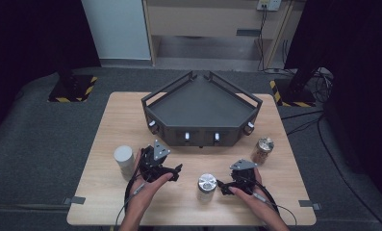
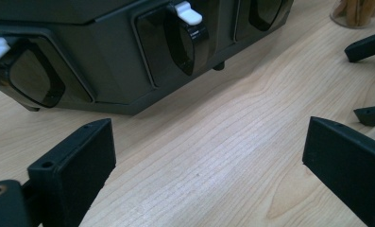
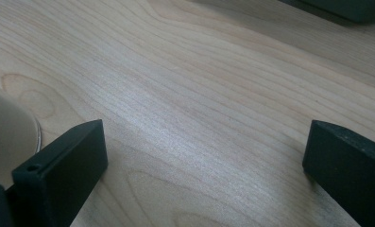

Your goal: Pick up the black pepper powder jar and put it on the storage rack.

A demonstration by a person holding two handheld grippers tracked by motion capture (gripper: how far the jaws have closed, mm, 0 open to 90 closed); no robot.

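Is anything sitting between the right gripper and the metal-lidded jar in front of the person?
Nothing visible does. In the high view the right gripper, jaws open, points at the metal-lidded jar, with bare table between them. The brown jar and white canister stand off to the sides.

In the left gripper view, the jar of sticks [image 2: 356, 12] is cut off by the top edge, so its lid and most of its body are out of frame. The dark tray [image 2: 105, 52] runs past the top and left edges. In the right gripper view, a pale round shape [image 3: 8, 137] at the left edge is blurred and cropped; what it is cannot be told. In the high view, the small fittings [image 1: 187, 136] on the tray's front are too small to identify.
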